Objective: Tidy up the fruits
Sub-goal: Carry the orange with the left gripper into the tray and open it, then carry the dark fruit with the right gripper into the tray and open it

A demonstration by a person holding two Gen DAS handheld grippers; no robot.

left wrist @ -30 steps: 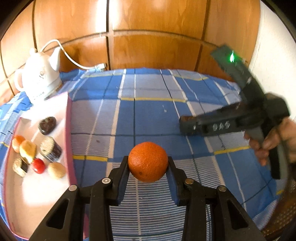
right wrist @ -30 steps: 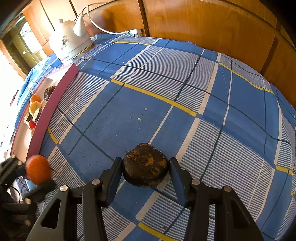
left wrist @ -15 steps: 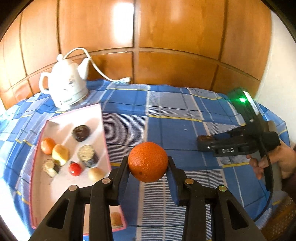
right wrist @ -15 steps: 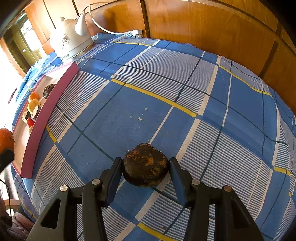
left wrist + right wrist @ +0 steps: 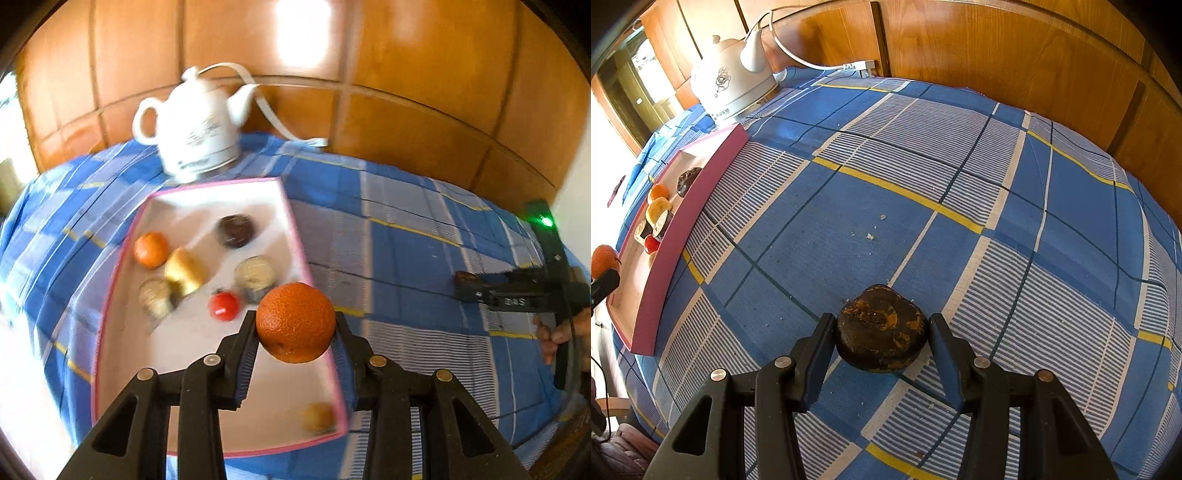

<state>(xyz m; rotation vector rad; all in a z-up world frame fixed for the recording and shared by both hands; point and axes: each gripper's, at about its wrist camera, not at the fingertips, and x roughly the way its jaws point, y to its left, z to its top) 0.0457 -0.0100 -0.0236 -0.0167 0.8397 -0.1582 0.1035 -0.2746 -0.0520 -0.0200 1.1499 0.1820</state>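
My left gripper (image 5: 295, 326) is shut on a large orange (image 5: 295, 322) and holds it in the air above the right side of a pink-rimmed white tray (image 5: 295, 236). The tray holds several fruits: a small orange (image 5: 150, 249), a dark round fruit (image 5: 236, 230), a red one (image 5: 223, 305) and others. My right gripper (image 5: 882, 334) is shut on a dark brown fruit (image 5: 882, 332) with orange patches, close above the blue checked cloth. It also shows far right in the left wrist view (image 5: 466, 277). The orange shows at the left edge of the right wrist view (image 5: 603, 256).
A white kettle (image 5: 195, 129) with a white cord stands behind the tray at the wood-panelled wall. The blue checked tablecloth (image 5: 923, 166) covers the table. The tray (image 5: 653, 295) lies at the table's left side in the right wrist view. Crumbs (image 5: 870, 236) lie on the cloth.
My left gripper has swung left with the orange, from over the cloth to over the tray's right side. My right gripper has stayed in place with the dark fruit.
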